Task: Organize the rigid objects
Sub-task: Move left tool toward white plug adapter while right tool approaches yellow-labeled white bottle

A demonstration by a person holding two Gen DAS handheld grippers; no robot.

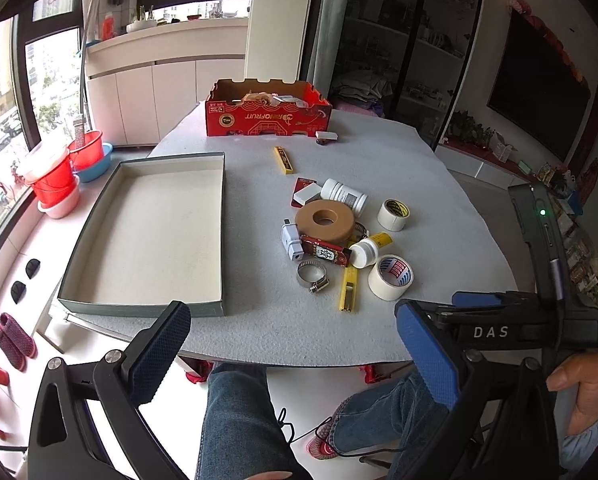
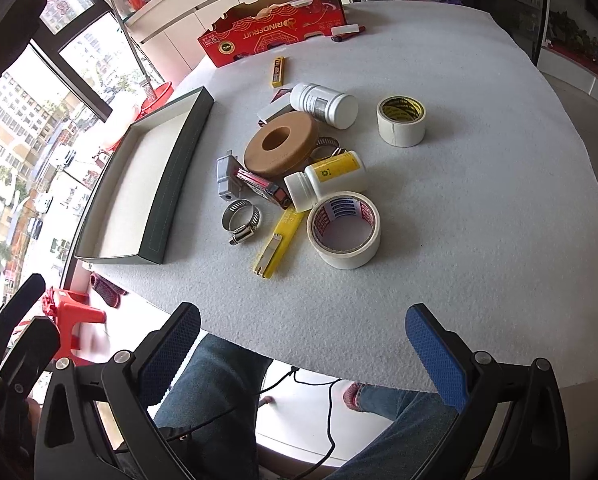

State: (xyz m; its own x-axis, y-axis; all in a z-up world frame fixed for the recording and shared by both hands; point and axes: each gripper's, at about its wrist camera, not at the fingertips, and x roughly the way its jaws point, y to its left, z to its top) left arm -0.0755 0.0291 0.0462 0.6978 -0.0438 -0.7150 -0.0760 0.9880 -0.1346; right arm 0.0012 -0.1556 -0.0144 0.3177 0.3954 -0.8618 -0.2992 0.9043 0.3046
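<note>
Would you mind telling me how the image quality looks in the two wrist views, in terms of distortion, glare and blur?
Left wrist view: strong fisheye bending, the grey tray edges bow, window daylight is overexposed, the table items stay sharp. Right wrist view: the same curvature with dark corners, bright washed-out windows, and a blurred red stool at the lower left.

Looks like someone's apartment living room, up in a high-rise

White built-in cabinets (image 1: 139,92) run under big windows (image 1: 3,92) with tower blocks outside, red plastic basins (image 1: 55,184) are stacked on the sill, slippers (image 1: 13,340) sit on the floor, and a dark TV (image 1: 539,92) hangs on the wall past the table's (image 1: 439,184) far right corner.
</note>
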